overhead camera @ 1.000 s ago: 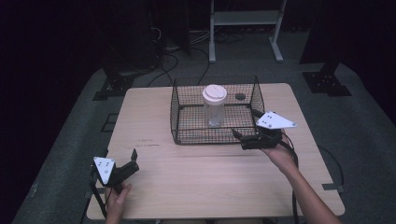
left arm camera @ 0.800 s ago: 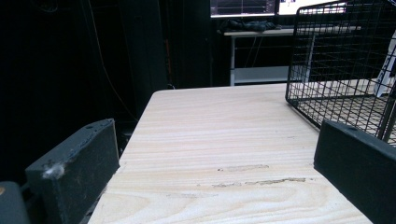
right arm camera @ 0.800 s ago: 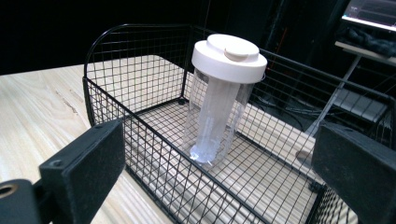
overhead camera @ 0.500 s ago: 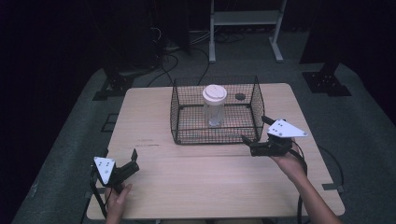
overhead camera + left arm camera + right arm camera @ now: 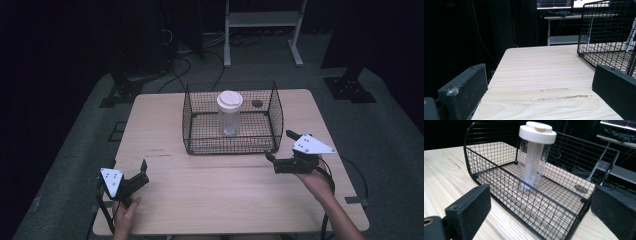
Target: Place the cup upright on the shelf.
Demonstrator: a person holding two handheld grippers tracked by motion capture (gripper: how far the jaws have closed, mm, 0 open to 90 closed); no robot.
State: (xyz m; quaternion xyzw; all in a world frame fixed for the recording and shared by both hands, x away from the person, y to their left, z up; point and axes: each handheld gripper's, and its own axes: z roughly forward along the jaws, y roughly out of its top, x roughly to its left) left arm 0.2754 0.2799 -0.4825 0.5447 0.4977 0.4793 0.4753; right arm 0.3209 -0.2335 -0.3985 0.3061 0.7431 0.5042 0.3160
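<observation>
Right gripper [image 5: 278,149] spread wide, just off basket [image 5: 276,116] corner.

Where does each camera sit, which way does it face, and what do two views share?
High view: above the person's side, looking down on the table; both hands and tools, left tool, right tool.
Left gripper view: on the left tool, facing across the table; own open jaws.
Right gripper view: on the right tool, facing the jar; own open jaws.
All share the basket.
</observation>
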